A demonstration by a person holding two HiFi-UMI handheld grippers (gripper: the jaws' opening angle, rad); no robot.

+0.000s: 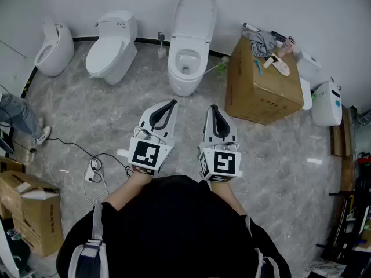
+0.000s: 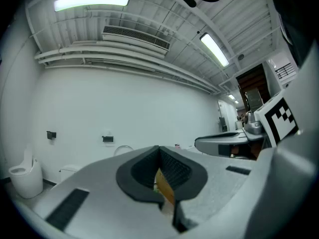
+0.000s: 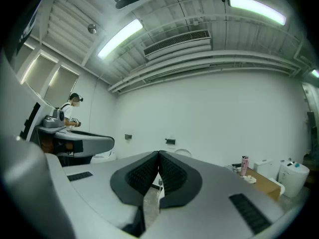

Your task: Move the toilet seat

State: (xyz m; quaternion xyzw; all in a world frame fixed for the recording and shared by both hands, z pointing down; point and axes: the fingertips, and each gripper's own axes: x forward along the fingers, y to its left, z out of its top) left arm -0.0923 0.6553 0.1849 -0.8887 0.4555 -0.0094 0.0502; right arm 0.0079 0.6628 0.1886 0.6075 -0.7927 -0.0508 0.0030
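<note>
Grey marbled floor [image 1: 278, 155] meets a white wall [image 1: 324, 10] behind the toilet [image 1: 184, 80]

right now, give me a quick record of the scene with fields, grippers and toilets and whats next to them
left hand-held gripper: shut, nothing between its jaws
right hand-held gripper: shut, nothing between its jaws
open toilet: lid raised, at the wall straight ahead
closed toilet: lid down, left of the open toilet
cardboard box: right of the open toilet, grey cloth on top
contact: neither gripper touches a toilet
</note>
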